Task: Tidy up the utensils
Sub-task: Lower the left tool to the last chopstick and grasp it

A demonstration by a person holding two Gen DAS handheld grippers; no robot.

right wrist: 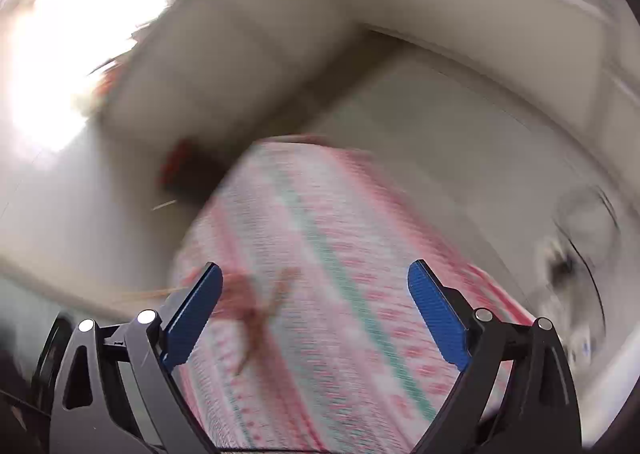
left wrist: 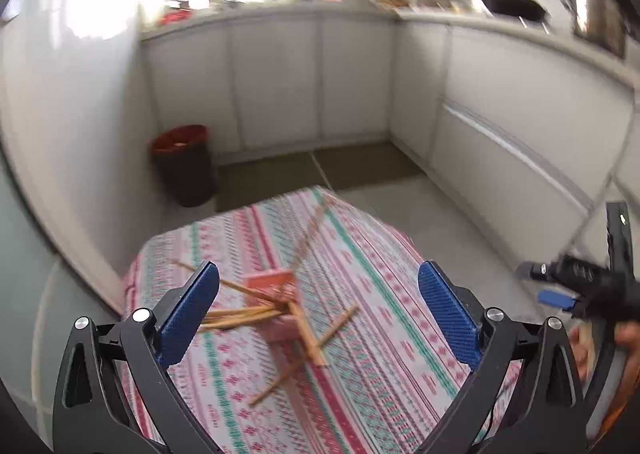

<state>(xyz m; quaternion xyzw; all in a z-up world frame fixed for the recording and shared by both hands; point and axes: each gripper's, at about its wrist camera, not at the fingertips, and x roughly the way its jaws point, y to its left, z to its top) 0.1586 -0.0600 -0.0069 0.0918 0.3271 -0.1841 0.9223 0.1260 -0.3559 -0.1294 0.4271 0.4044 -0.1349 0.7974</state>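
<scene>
The left claw (left wrist: pixel 319 296) is hanging above the worktop (left wrist: pixel 372 334) with its blue pads (left wrist: pixel 188 314) spread wide and nothing between them. Below the gap, wooden sticks (left wrist: pixel 248 312) are lying scattered on the striped cloth, crossing one another at different angles. Some of them are resting against a small pink box (left wrist: pixel 276 290) that is sitting among them near the middle of the cloth. One long stick (left wrist: pixel 310 232) is angling up and away from the box, blurred. Beyond the far edge of the worktop, a dark bin (left wrist: pixel 186 163) with a red rim is standing on the floor beside white cabinets (left wrist: pixel 272 81). A black pan (left wrist: pixel 514 3) is sitting on the counter above the cabinets, at the upper right. At the right edge of the left wrist view, the other black tool is showing, with a hand (left wrist: pixel 600 342) wrapped around its grip.

The right claw (right wrist: pixel 315 302) is likewise standing wide and holding nothing. Its view is heavily smeared. The striped worktop (right wrist: pixel 360 234) is running away beneath it, and the sticks (right wrist: pixel 256 314) are showing only as a brownish blur just beside the left pad (right wrist: pixel 192 318). The bin (right wrist: pixel 184 169) is appearing as a dark and red smear past the worktop's far corner.
</scene>
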